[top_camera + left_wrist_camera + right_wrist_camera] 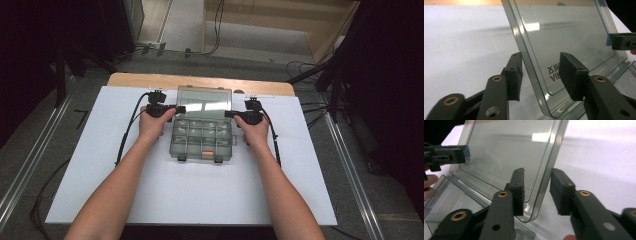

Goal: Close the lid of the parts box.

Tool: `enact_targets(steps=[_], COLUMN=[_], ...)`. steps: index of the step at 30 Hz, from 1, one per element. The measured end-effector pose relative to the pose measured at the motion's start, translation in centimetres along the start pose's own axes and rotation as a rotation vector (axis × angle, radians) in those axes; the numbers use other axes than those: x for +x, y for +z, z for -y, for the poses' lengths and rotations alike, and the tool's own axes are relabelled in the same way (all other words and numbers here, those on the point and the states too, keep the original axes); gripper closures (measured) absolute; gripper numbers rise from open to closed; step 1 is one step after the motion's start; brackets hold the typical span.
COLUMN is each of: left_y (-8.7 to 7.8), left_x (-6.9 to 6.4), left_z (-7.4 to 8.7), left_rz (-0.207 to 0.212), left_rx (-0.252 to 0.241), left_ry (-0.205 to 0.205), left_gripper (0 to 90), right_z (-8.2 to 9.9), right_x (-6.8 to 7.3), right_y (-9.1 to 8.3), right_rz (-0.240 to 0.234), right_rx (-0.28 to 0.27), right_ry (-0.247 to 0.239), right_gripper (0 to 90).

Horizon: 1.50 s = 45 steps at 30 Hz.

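I have both claws at the open lid [204, 99] of a clear plastic organizer box [202, 141] that sits on a white sheet [125, 190] over the table, one claw to each side so the lid can be swung evenly about its hinge without twisting.

The left claw [540, 75] straddles the lid's near side edge: one pad [514, 75] sits just outside the rim, the other [571, 75] inside against the clear panel's face, beside a printed label [554, 72]. The jaws are partly closed around the edge, yet a sliver of gap shows on each side, so I judge it not yet pinched. The right claw [537, 192] mirrors it on the opposite edge, jaws likewise narrowed, rim between them, daylight still showing beside the pads.

The lid stands tilted back from the tray, which lies below and beyond each claw's tips. From above, the tray's small compartments lie between my two hands [152, 125], its latches [200, 158] at the front edge nearest me.

My read: a symmetrical grip keeps thin plastic from flexing as the lid is moved.
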<state>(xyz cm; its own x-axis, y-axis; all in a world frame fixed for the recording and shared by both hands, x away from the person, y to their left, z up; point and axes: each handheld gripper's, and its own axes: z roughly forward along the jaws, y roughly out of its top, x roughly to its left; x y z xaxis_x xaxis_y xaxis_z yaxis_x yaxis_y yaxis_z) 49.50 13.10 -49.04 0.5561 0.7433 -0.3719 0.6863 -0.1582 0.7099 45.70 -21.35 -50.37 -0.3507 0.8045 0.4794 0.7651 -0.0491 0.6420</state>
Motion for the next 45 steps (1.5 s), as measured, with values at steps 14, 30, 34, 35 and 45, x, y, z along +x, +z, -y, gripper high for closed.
enact_targets(steps=[14, 30, 34, 35, 45], left_y=[-2.1, -2.6, -2.8, -2.8, -3.0], left_x=[0.4, 0.1, -0.2, -0.2, -0.3], left_z=[-0.1, 0.6, 0.9, 1.0, 1.3], left_rz=[0.061, 0.052, 0.038, 0.039, 0.039], left_rx=[-0.061, -0.099, -0.121, -0.126, -0.15], left_ry=[0.06, 0.061, 0.081, 0.082, 0.117], left_gripper=[75.5, 83.0, 83.4, 83.4, 83.6], right_z=[0.1, 0.2, -0.5, -0.9, -3.1], right_x=[1.1, 1.2, 1.0, 1.1, 2.4], right_y=[-1.7, -1.8, -2.5, -2.9, -3.4], right_rz=[0.043, 0.054, 0.04, 0.045, 0.071], right_rx=[-0.073, -0.075, -0.102, -0.109, -0.137], right_ry=[-0.125, -0.134, -0.095, -0.092, -0.097], right_gripper=[81.1, 72.5, 65.1, 65.3, 77.1])
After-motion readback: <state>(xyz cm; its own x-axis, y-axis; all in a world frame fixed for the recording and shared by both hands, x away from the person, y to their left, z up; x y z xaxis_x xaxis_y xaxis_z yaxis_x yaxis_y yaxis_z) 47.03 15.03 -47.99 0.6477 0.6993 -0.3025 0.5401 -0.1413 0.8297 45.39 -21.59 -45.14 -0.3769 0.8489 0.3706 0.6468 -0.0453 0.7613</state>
